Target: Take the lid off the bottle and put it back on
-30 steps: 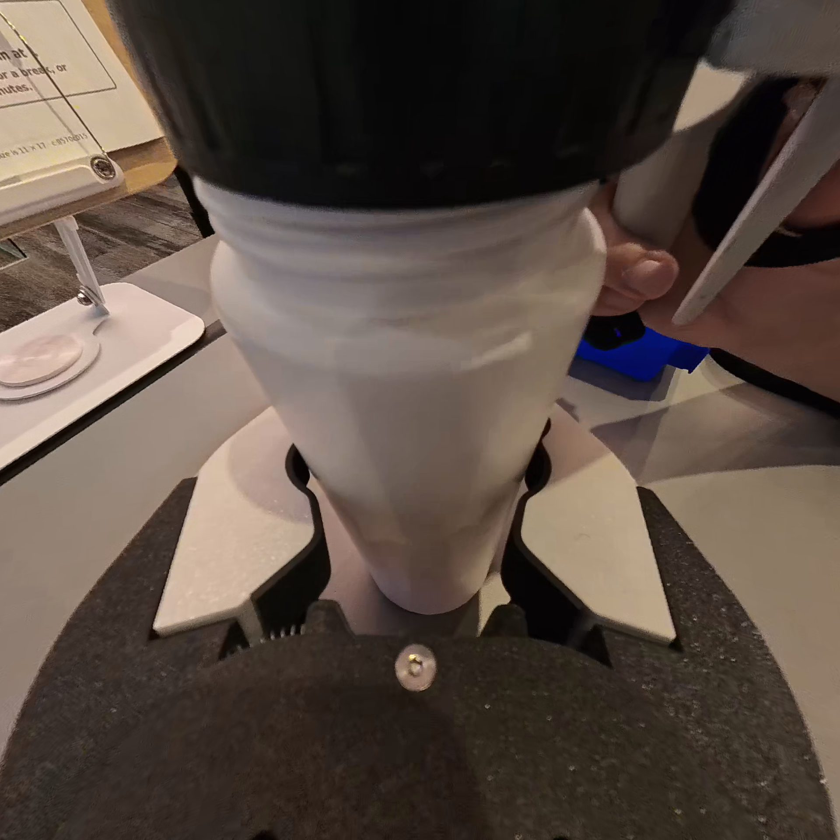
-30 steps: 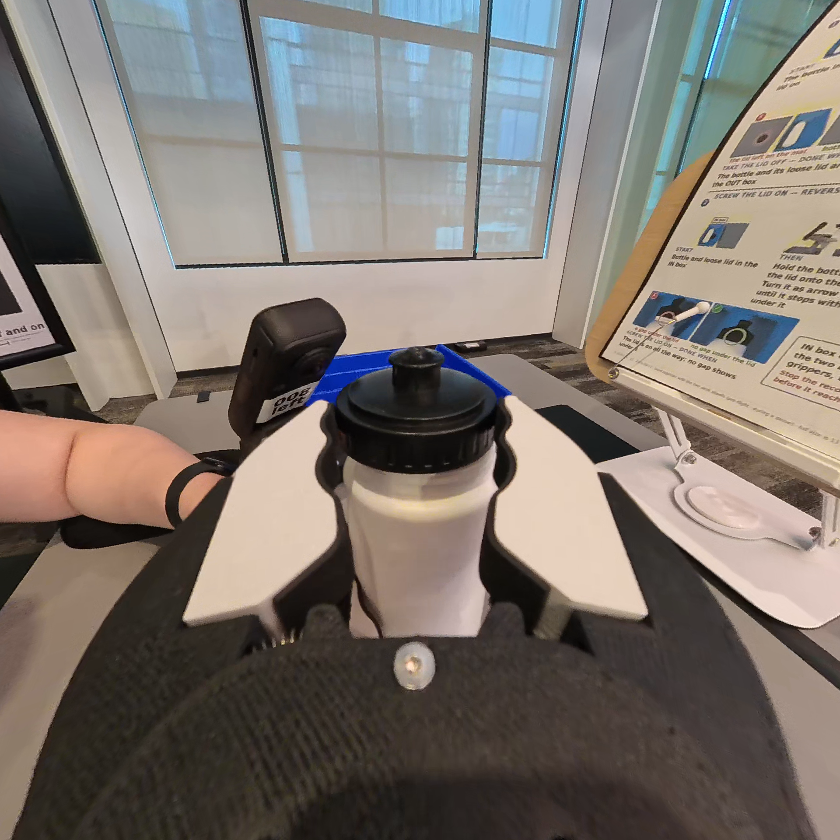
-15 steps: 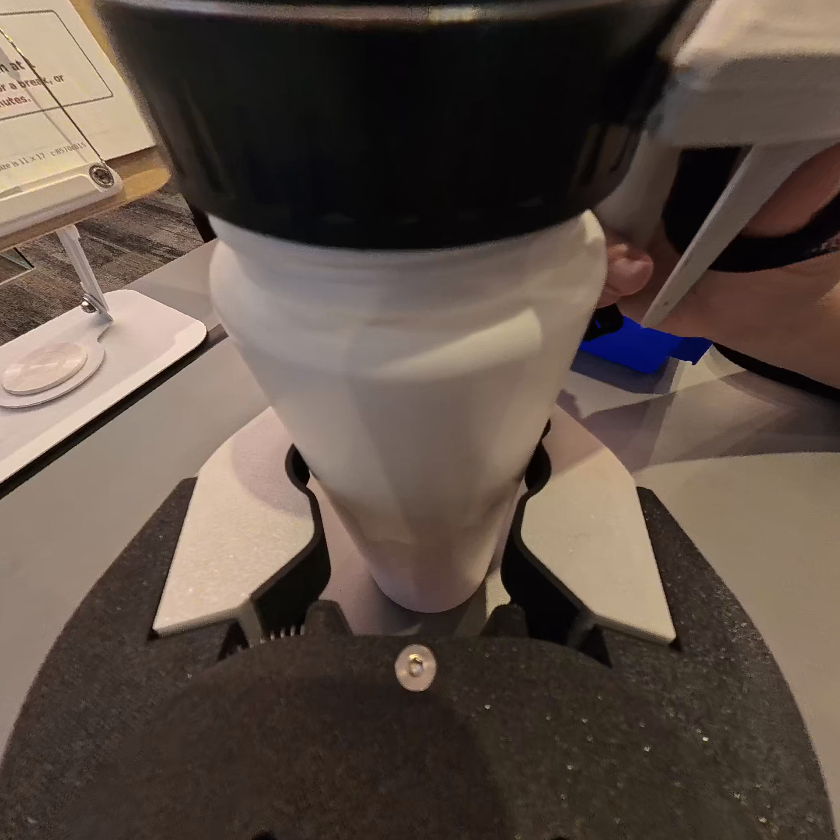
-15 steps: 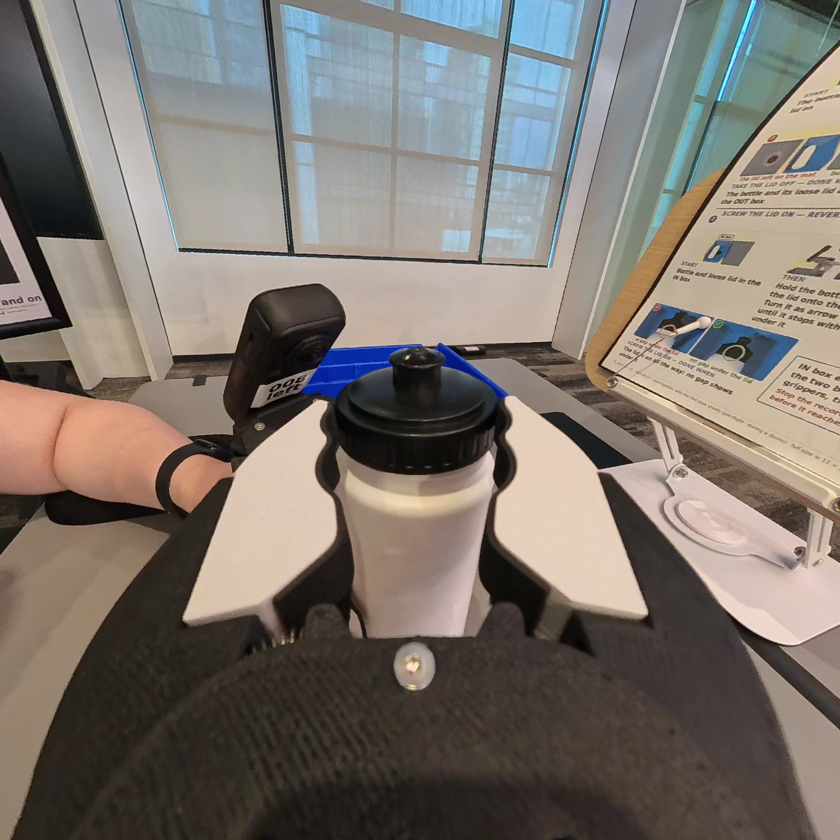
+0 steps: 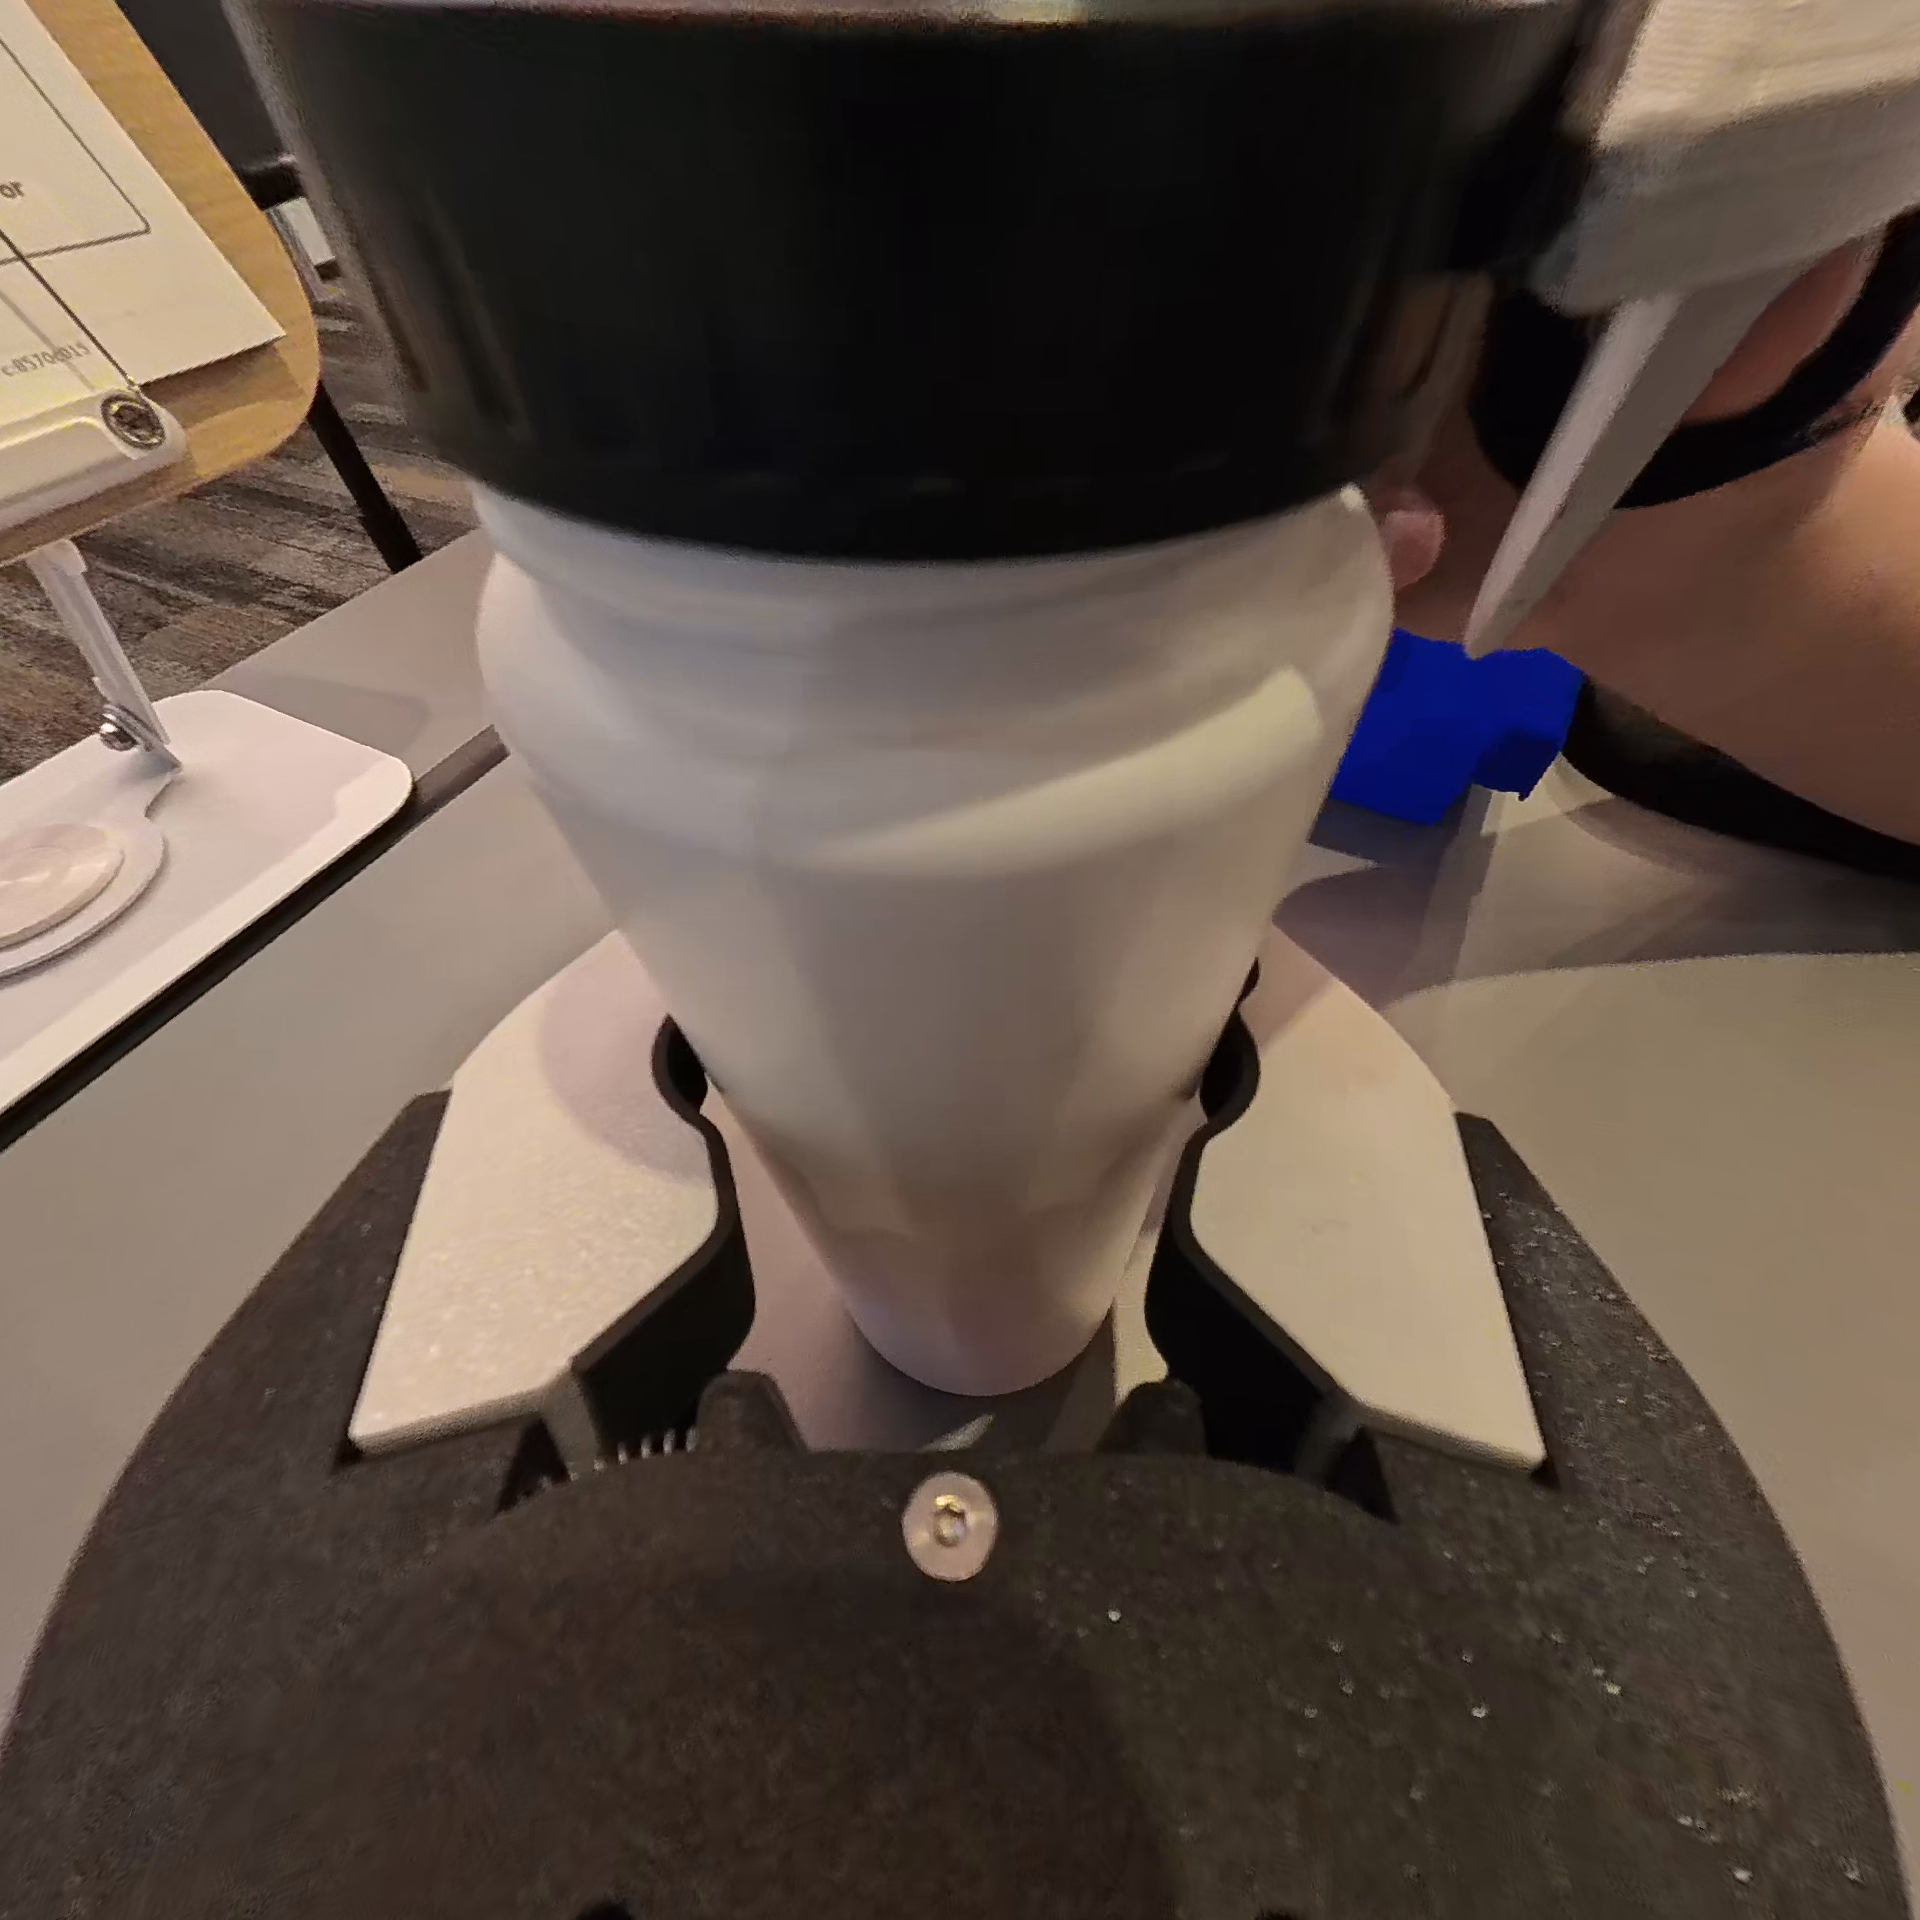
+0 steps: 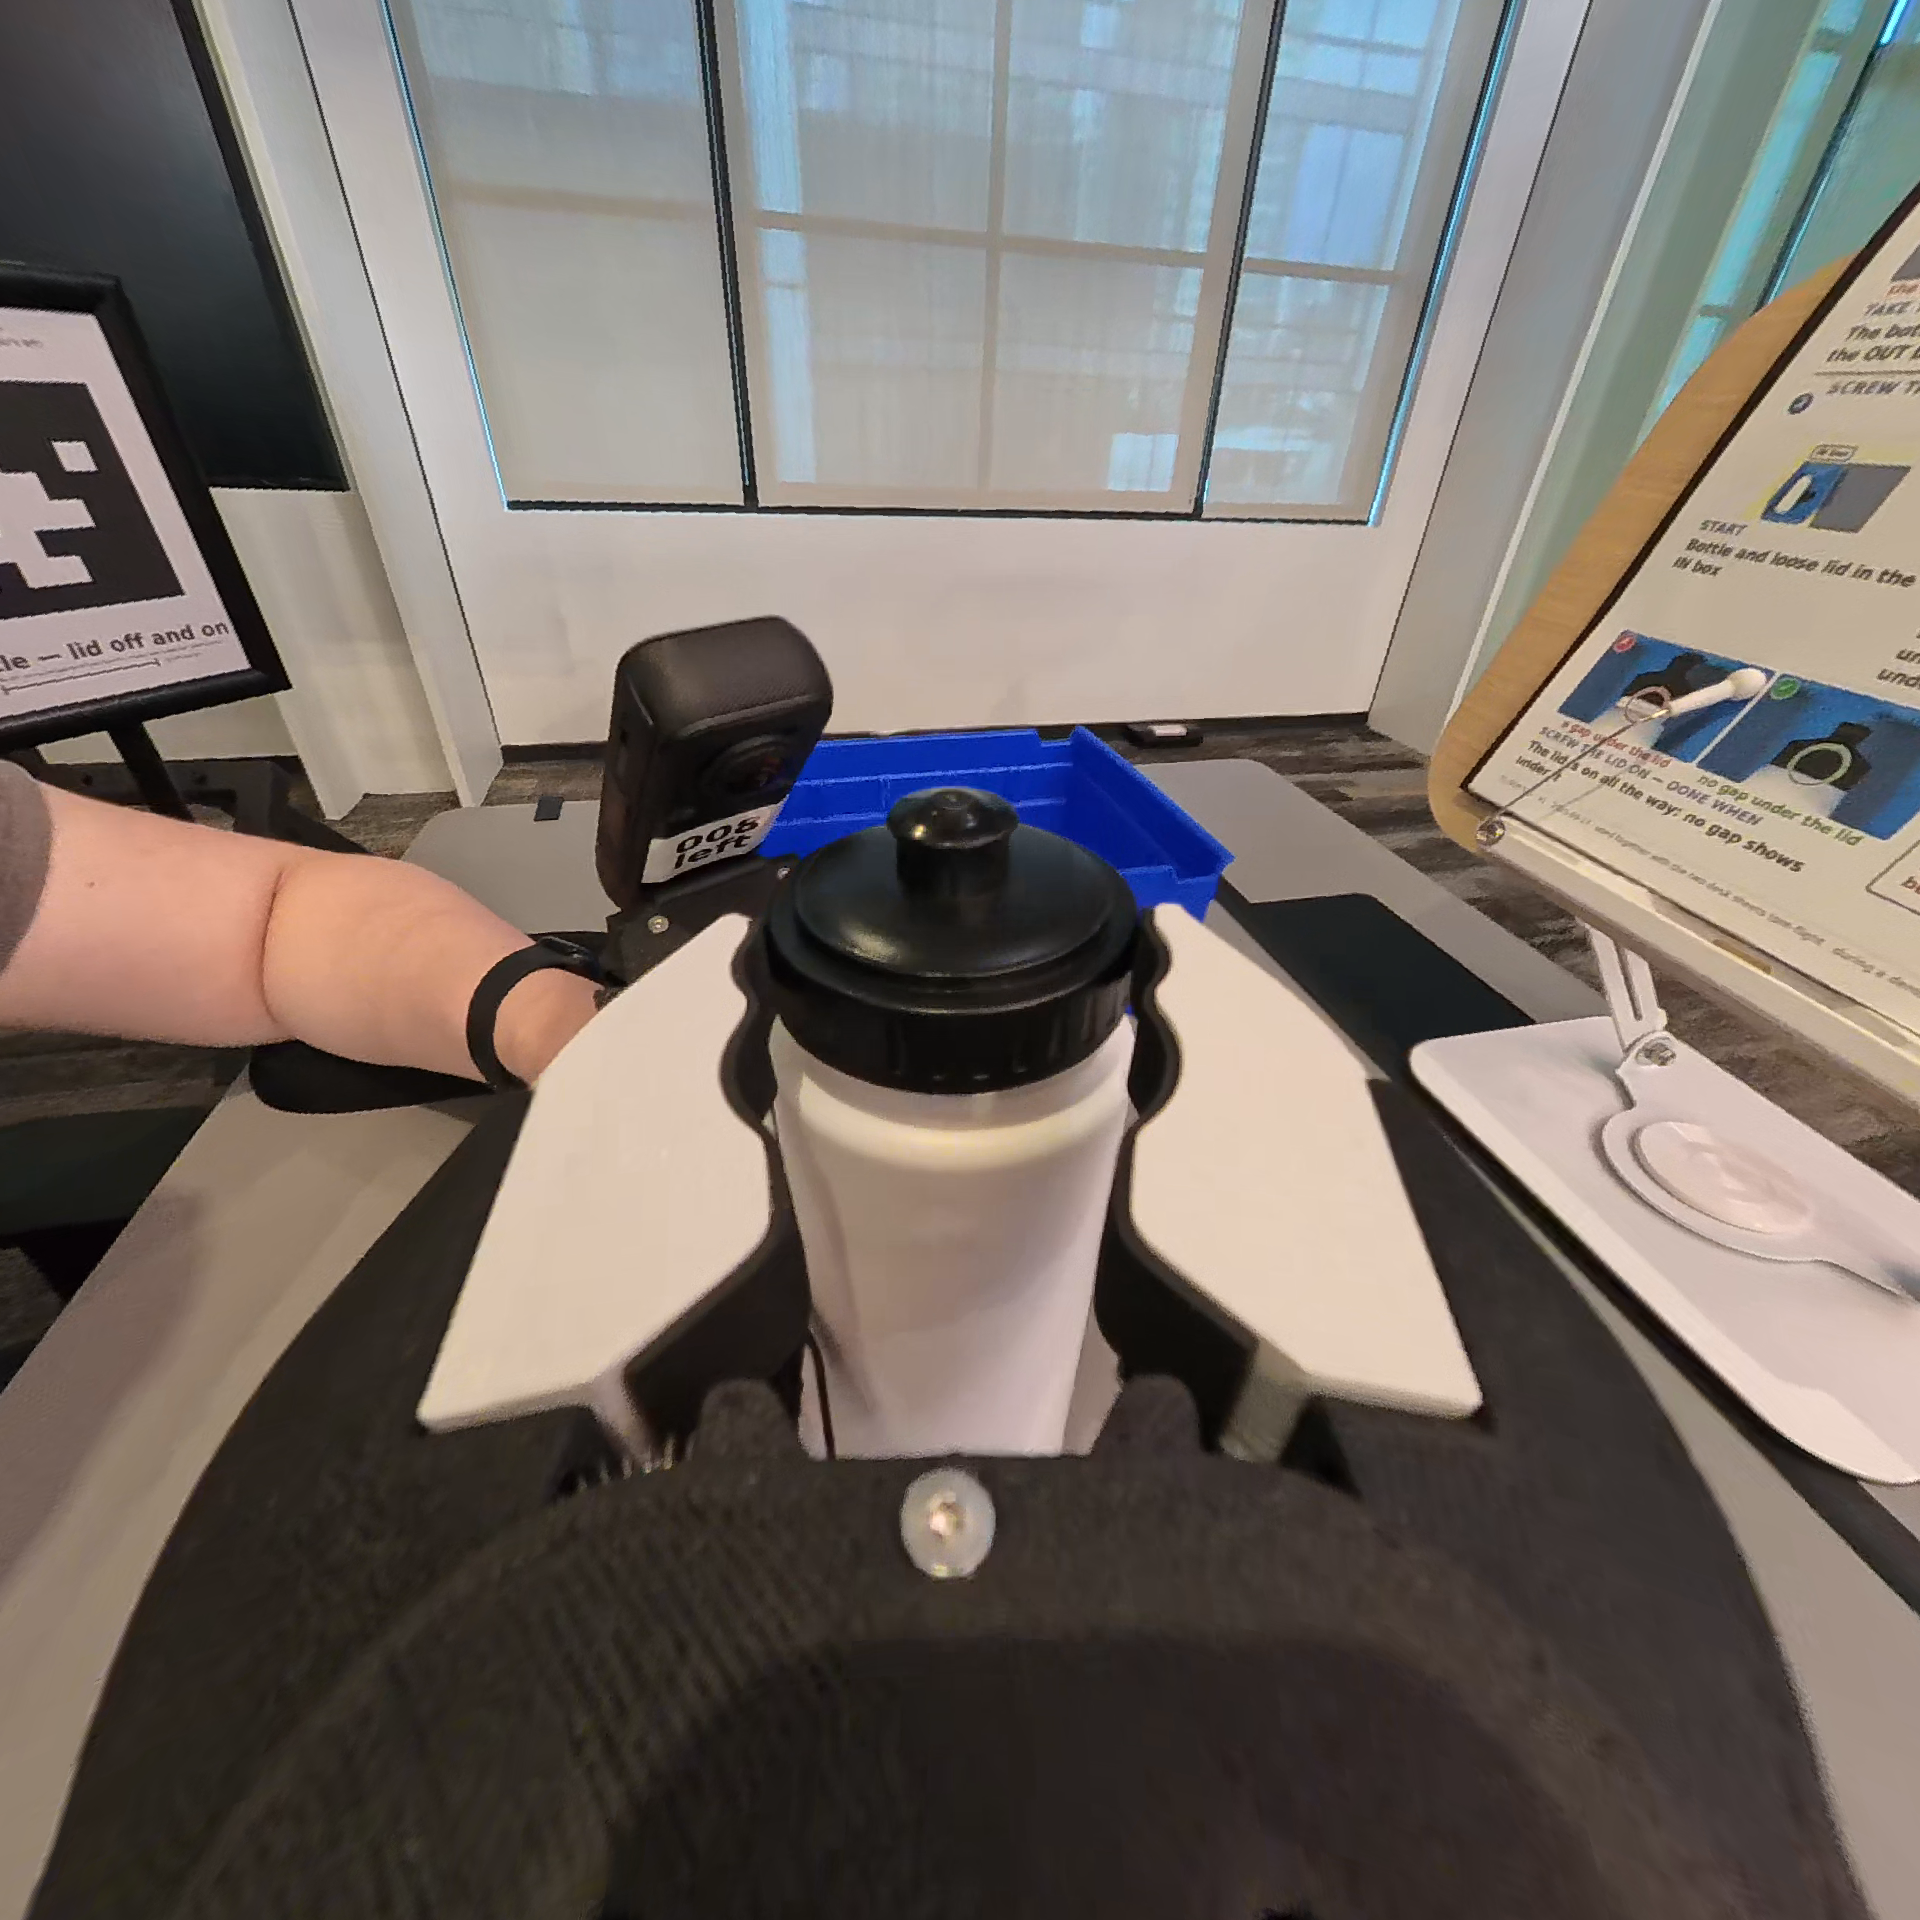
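The white bottle [image 6: 951, 1236] is held upright above the grey desk [image 5: 312, 935], with its black lid [image 6: 951, 961] seated on the neck. The lower body of the bottle is clamped between the fingers of the left hand-held gripper [image 5: 956, 1049], as seen in the left wrist view, where the bottle [image 5: 935, 883] rises away from the camera and the lid [image 5: 914, 270] fills the top of the picture. The lid is gripped on both sides by the right hand-held gripper [image 6: 951, 987], whose white fingers [image 6: 1262, 1143] are closed against its ribbed edge. A thin band of the bottle's neck is visible under the lid in the left wrist view. A blue bin [image 6: 997, 800] is set on the desk behind the bottle. A slanted instruction board [image 6: 1766, 623] is carried by a white stand [image 6: 1683, 1195] at the right. A person's forearm [image 6: 312, 956] with a black wristband is seen at the left.
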Tool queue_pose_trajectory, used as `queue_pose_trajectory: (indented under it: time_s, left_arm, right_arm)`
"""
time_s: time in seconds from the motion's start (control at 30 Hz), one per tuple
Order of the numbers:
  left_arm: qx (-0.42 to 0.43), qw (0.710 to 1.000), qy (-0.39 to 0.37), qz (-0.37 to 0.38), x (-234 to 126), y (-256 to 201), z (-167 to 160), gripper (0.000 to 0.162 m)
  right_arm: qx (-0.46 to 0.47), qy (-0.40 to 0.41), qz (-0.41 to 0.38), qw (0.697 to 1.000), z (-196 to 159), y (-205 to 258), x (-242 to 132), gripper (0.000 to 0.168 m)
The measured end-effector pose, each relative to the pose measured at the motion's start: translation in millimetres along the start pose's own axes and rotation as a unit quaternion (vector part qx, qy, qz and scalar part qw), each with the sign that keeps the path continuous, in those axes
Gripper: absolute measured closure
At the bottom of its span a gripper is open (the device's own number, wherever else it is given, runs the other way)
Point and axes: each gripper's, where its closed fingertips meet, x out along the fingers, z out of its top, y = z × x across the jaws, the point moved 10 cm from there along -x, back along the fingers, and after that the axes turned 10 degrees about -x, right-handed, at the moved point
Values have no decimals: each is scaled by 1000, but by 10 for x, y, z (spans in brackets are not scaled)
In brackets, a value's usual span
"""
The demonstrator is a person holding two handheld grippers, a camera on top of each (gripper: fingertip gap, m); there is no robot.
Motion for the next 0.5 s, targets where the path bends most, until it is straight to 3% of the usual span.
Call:
queue_pose_trajectory:
  time_s: [0.5]
  left_arm:
    - [29,997,38,-65,20,-91,27,66]
  right_arm:
    - [-29,92,67,993,182,13,-102,100]
